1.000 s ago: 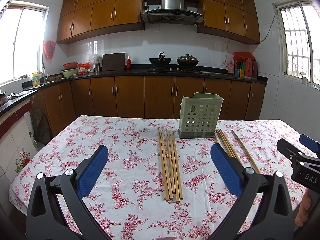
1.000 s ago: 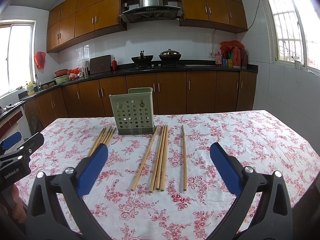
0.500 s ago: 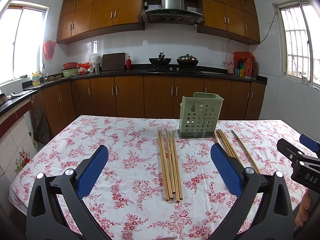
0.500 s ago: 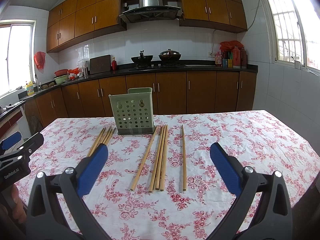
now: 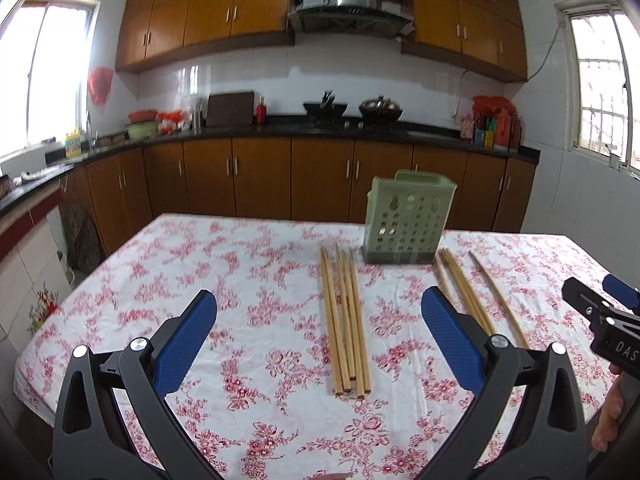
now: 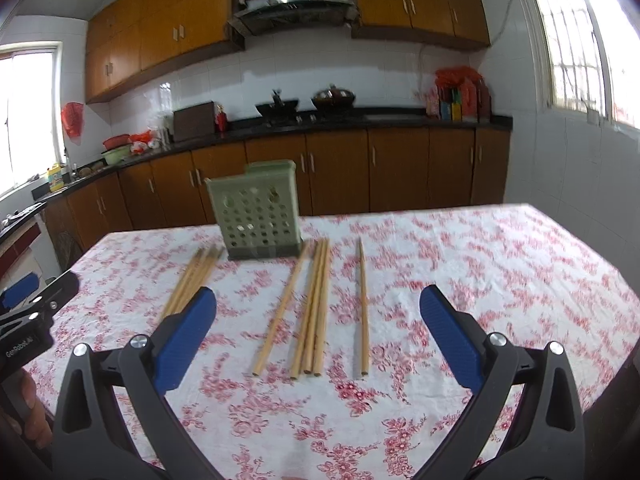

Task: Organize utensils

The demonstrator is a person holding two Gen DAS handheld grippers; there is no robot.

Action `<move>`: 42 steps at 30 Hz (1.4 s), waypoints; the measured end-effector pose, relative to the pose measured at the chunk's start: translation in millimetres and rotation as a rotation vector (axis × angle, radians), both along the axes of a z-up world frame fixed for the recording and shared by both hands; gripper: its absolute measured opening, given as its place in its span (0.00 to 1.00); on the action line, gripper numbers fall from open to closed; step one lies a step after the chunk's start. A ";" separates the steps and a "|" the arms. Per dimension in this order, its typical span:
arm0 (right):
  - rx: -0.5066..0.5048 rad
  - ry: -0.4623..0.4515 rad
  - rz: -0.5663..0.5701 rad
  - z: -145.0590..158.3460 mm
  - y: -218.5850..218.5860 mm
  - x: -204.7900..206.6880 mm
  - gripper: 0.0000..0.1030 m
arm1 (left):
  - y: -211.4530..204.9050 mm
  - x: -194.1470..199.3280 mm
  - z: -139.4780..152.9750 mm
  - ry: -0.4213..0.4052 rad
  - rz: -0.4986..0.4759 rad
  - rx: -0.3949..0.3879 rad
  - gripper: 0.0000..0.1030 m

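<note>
A green perforated utensil holder (image 5: pixel 406 216) (image 6: pixel 258 216) stands upright at the far middle of the table. Several wooden chopsticks lie flat in front of it: a left bundle (image 5: pixel 346 320) (image 6: pixel 192 280), a middle bundle (image 6: pixel 310 304) (image 5: pixel 464 292), and a single chopstick (image 6: pixel 363 304) (image 5: pixel 498 296) on the right. My left gripper (image 5: pixel 318 344) is open and empty above the table, facing the left bundle. My right gripper (image 6: pixel 318 340) is open and empty, facing the middle bundle.
The table carries a red-flowered white cloth (image 5: pixel 224 280). Each gripper shows at the edge of the other's view: the right gripper body (image 5: pixel 604 324) and the left gripper body (image 6: pixel 28 316). Kitchen cabinets and counter (image 5: pixel 320 168) run behind the table.
Both grippers have tilted and shifted slightly; the right wrist view has rolled and is blurred with motion. The chopsticks and holder have not moved.
</note>
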State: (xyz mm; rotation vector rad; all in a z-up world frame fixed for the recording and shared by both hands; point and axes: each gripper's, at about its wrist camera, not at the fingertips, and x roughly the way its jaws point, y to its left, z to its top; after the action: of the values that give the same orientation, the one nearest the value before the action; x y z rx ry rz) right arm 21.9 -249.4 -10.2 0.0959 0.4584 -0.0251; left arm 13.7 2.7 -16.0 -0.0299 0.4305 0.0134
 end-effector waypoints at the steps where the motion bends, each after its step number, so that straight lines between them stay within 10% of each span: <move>1: 0.003 0.026 -0.015 -3.8 -4.6 6.8 0.96 | 2.6 4.6 -3.3 0.022 0.008 -0.006 0.98; 6: 0.041 0.157 -0.081 -23.7 -29.9 45.1 0.94 | 27.7 33.4 -19.9 0.150 0.056 -0.050 0.98; 10: 0.110 0.295 -0.103 -41.3 -53.2 86.0 0.69 | 42.8 61.6 -35.5 0.259 0.070 -0.076 0.97; 25: -0.020 0.487 -0.110 -96.0 -40.2 160.2 0.09 | 30.5 118.8 -66.7 0.445 -0.083 -0.089 0.45; 42: -0.042 0.472 -0.105 -93.5 -49.9 165.4 0.08 | 20.7 153.5 -79.8 0.507 -0.075 0.060 0.08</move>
State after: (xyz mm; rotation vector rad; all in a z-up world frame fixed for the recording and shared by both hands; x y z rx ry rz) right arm 187.3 -299.4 -103.8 0.0721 0.9241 -0.1633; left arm 167.2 23.4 -95.8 0.0507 0.9380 -0.0409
